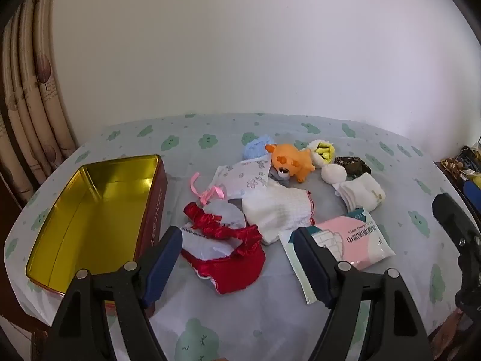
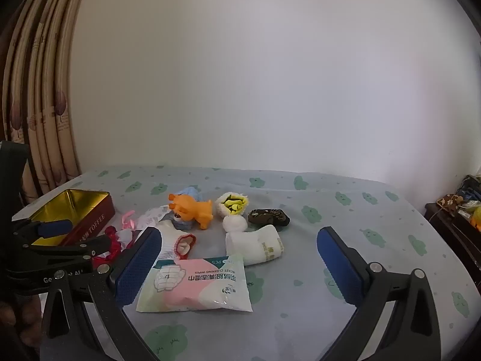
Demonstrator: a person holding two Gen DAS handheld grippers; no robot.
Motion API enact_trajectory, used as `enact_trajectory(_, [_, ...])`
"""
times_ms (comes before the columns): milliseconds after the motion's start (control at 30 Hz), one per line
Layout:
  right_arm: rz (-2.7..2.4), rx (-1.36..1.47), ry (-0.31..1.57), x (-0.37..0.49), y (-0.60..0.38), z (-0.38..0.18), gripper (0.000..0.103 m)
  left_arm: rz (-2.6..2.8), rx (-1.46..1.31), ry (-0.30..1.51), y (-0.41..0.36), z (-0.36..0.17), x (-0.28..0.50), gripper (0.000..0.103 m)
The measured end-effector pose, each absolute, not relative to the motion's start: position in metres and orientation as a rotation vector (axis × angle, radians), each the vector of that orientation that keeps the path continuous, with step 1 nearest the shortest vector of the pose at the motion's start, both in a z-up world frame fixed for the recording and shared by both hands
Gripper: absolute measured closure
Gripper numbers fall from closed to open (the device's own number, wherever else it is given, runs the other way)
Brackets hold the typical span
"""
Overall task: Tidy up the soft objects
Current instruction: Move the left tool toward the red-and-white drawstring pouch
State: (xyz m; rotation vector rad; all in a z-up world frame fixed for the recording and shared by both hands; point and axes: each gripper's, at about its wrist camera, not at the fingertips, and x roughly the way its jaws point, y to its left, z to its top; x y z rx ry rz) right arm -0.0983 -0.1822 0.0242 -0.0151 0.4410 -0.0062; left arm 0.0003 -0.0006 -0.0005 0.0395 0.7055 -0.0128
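Note:
Soft things lie scattered on the bed: a red satin pouch (image 1: pixel 231 255), a white knit sock (image 1: pixel 276 213), a pink wipes pack (image 1: pixel 348 240) (image 2: pixel 198 285), an orange plush toy (image 1: pixel 291 162) (image 2: pixel 192 209), folded white socks (image 1: pixel 363 195) (image 2: pixel 258 245) and a dark bundle (image 2: pixel 269 216). An open tin (image 1: pixel 90 210) (image 2: pixel 75 210) with a gold inside stands at the left. My left gripper (image 1: pixel 237 240) hovers open over the red pouch, holding nothing. My right gripper (image 2: pixel 239 246) is open above the wipes pack, holding nothing. The left gripper (image 2: pixel 54 234) also shows at the right wrist view's left edge.
The bedsheet (image 2: pixel 345 240) is pale blue with green cloud prints. A striped curtain (image 1: pixel 30 105) hangs at the left, a white wall behind. A dark side table (image 2: pixel 457 219) with clutter stands at the right edge. A blue knit item (image 1: pixel 255 147) and a yellow-and-white bundle (image 1: pixel 323 152) lie at the back.

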Motion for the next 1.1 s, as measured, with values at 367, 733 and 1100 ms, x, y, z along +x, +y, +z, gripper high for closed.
enact_trajectory(367, [-0.007, 0.009, 0.435, -0.106, -0.200, 0.037, 0.000, -0.013, -0.010, 0.795, 0.011, -0.013, -0.019, 0.025])
enact_trajectory(733, [0.006, 0.030, 0.439, -0.108, -0.205, 0.042, 0.000, 0.018, 0.013, 0.849, 0.016, -0.017, -0.023, 0.025])
enact_trajectory(1100, [0.016, 0.041, 0.468, -0.102, -0.208, 0.037, 0.000, 0.021, -0.054, 0.896, 0.039, -0.022, -0.017, 0.025])
